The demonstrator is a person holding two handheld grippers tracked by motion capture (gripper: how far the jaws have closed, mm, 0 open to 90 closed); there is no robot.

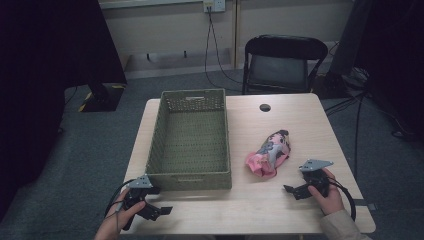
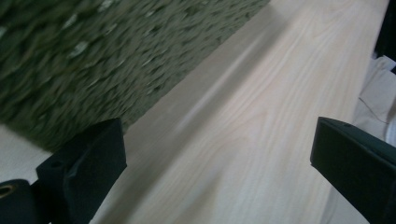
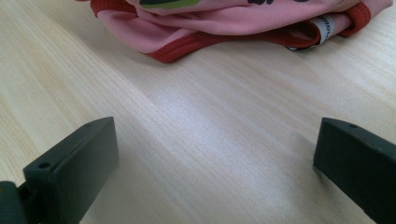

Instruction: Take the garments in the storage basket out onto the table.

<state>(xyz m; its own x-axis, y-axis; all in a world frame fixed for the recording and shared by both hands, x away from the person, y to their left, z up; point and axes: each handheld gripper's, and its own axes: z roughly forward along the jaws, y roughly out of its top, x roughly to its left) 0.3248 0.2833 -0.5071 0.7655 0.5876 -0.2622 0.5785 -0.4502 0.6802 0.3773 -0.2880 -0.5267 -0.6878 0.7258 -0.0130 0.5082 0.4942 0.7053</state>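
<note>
A person seated at a light wooden table holds 2 handheld grippers low over its near edge. The right gripper, held in the person's right hand, sits just short of a crumpled pink garment with red trim and a dark print, its jaws spread wide and gripping nothing. In the right gripper view, the garment lies on bare wood just beyond the 2 parted black jaws, a small white label showing at its hem; the jaws and the cloth are apart.

The garment rests on the table's right half, beside the right wall of a green woven basket but not touching it. The basket stands on the table's left half with nothing inside.

The left gripper, in the person's left hand, hovers at the table's near-left corner, just in front of the basket's near wall. Its jaws also stand wide apart and hold nothing; the left gripper view shows the blurred basket weave close ahead and bare wood between the jaws.

A black folding chair stands beyond the table's far edge.
</note>
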